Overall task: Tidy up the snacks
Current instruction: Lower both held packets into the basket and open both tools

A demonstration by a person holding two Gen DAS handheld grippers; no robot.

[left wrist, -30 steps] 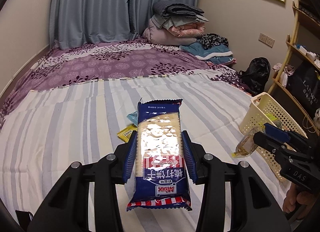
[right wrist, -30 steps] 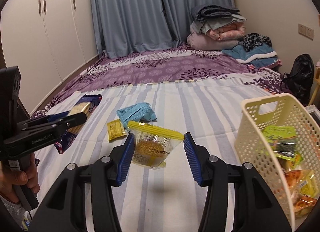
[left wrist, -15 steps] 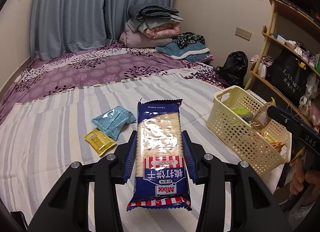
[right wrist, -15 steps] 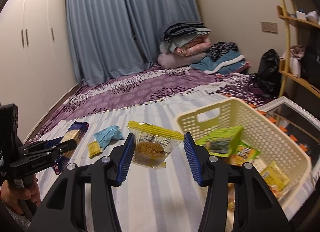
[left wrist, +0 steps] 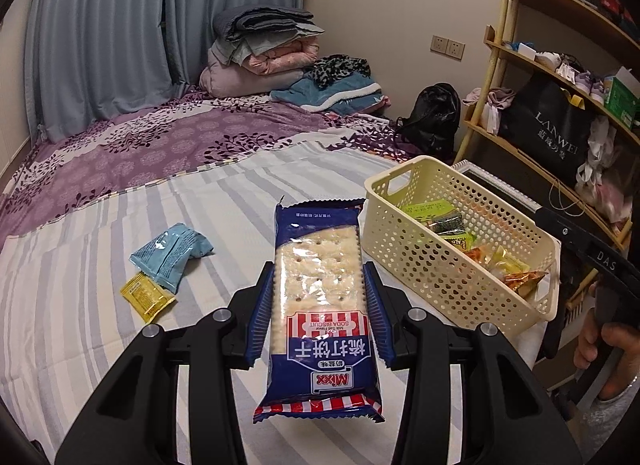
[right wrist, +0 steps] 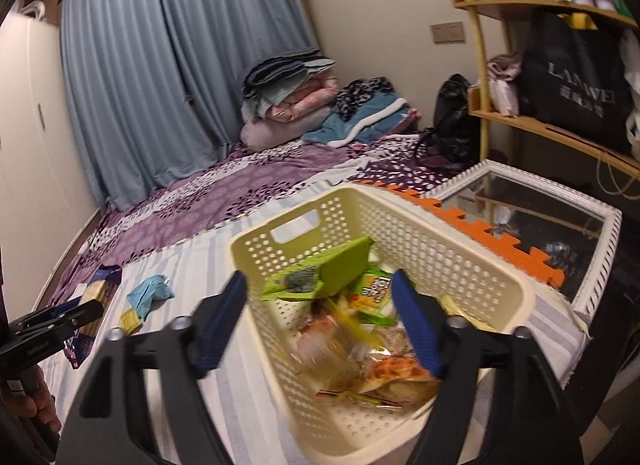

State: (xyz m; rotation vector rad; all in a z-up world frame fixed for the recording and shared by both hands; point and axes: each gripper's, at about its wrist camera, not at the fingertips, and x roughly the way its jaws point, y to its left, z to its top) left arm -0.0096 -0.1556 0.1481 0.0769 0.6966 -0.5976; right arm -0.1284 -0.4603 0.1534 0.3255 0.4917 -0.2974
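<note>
Right gripper point(right wrist: 320, 321) jaws now spread empty over cream perforated plastic basket point(right wrist: 472, 261), clear yellow-topped pastry packet dropped in; left gripper point(left wrist: 319, 297) jaws clamp blue soda-biscuit pack point(left wrist: 320, 285), next.

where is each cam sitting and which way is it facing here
Left wrist: on the left gripper, facing across the bed; its fingers clamp the soda biscuit pack; the right hand shows at the right edge.
Right wrist: on the right gripper, looking down into the basket; its fingers are spread wide; the left gripper shows at lower left.
Shared: the basket, blue packet and yellow packet.
</note>
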